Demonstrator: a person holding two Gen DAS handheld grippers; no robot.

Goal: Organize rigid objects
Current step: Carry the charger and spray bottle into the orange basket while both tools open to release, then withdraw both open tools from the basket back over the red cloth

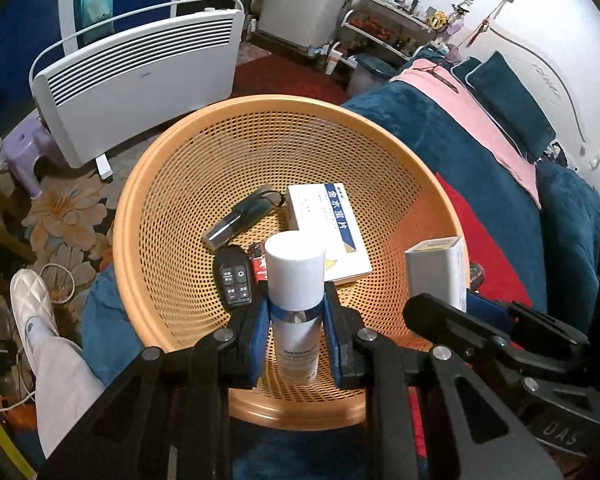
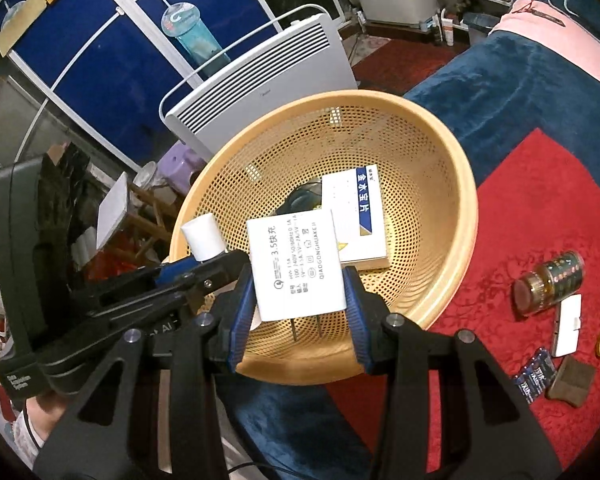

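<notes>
- Left gripper (image 1: pixel 296 316) clamps white bottle (image 1: pixel 295 280), upright, above orange basket (image 1: pixel 148 184).
- Right gripper (image 2: pixel 300 300) grips white charger (image 2: pixel 296 264) over same basket, box (image 2: pixel 354 216) inside, beyond it.

Domestic bedroom — bed (image 1: pixel 440 128) with teal blanket and pillows (image 1: pixel 508 100), white panel heater (image 1: pixel 140 80), cluttered toiletries shelf (image 1: pixel 392 20), floral rug (image 1: pixel 60 216) on floor.

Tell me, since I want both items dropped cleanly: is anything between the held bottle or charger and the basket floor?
No lid or cover. The white bottle hangs above a black remote; the charger hangs above the blue-and-white box in the basket.
</notes>
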